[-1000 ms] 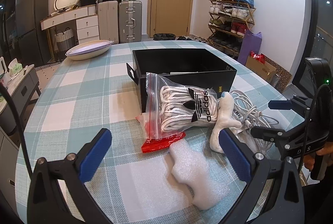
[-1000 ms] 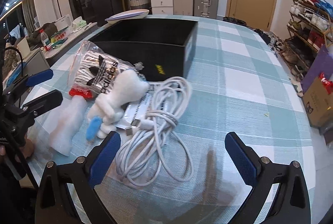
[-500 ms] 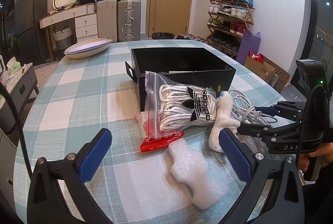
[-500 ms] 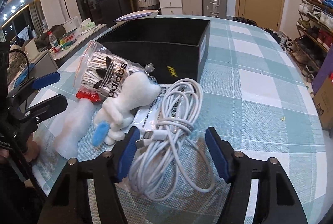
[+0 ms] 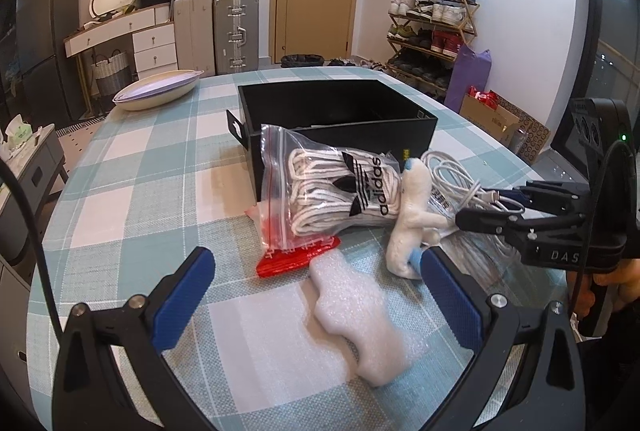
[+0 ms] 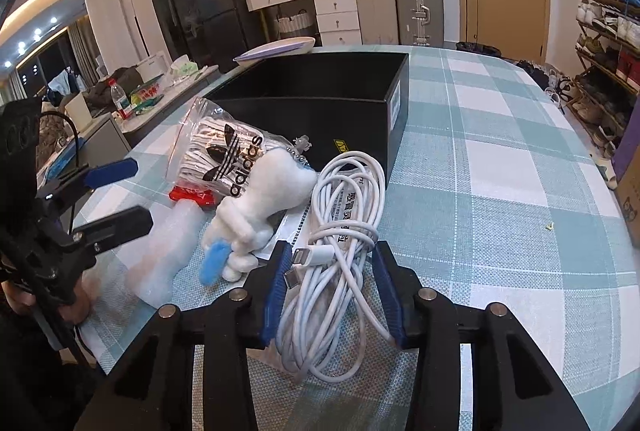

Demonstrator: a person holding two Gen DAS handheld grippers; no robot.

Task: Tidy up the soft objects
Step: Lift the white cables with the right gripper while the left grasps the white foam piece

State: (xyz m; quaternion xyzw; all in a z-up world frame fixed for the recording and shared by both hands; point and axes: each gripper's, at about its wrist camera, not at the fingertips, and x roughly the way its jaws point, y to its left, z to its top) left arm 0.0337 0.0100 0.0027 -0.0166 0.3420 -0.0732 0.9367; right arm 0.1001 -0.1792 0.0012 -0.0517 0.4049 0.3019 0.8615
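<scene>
A coiled white cable [image 6: 340, 231] lies on the checked table in front of a black open box [image 6: 320, 99]. My right gripper [image 6: 332, 271] has its blue pads on both sides of the cable bundle, closed around it. It also shows in the left wrist view [image 5: 516, 207] over the cable [image 5: 452, 175]. A bag of white Adidas socks [image 5: 340, 191], a white plush toy [image 5: 412, 215] and a white foam piece [image 5: 356, 319] lie beside it. My left gripper [image 5: 316, 295] is open and empty, just before the foam piece.
A white oval dish [image 5: 156, 91] stands at the table's far left. A red packet [image 5: 296, 255] lies under the sock bag. A printed paper [image 6: 296, 227] lies under the cable. Suitcases, drawers and a shoe rack stand beyond the table.
My right gripper has moved forward over the cable and narrowed from wide open to closed around the bundle. My left gripper has stayed open and nearly still.
</scene>
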